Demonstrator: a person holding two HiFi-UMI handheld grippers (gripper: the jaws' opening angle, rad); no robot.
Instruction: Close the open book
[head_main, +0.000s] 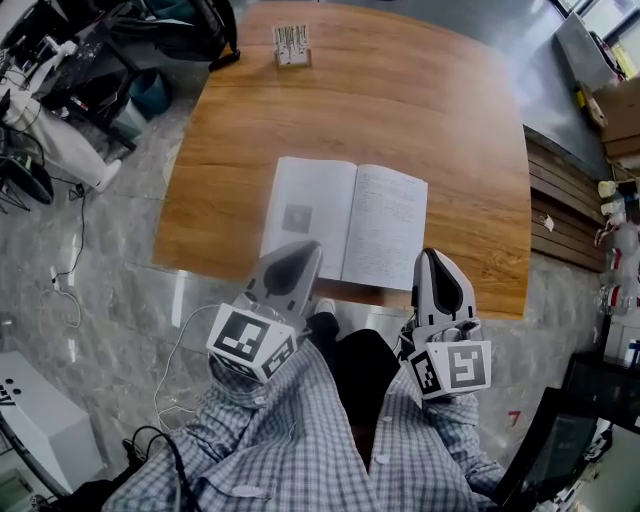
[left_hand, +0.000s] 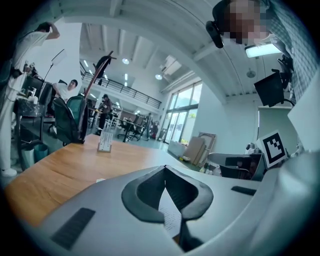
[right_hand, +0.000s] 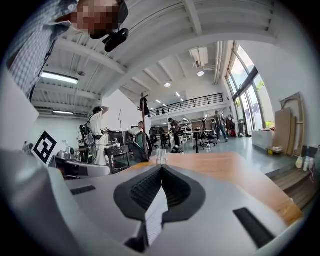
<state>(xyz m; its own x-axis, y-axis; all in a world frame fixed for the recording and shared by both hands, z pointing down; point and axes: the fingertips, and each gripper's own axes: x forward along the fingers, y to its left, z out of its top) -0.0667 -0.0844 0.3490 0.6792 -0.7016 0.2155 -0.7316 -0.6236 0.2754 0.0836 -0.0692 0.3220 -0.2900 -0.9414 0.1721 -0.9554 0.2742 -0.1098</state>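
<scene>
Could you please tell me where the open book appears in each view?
Head view: open book at centre, on the table.
Left gripper view: only a sliver of its page, low centre.
Right gripper view: only a sliver, low centre.
Shared landmark: the clear stand on the table's far side.

No word or number reads clearly. The open book on the counter carries fine lines of writing on its right page, too small to make out. The cube on the left tool and the second cube on the right tool bear black-and-white square markers, which are patterns, not letters. A small stand at the counter's far end shows dark upright strokes, illegible. A red mark on the floor resembles a 7.
</scene>
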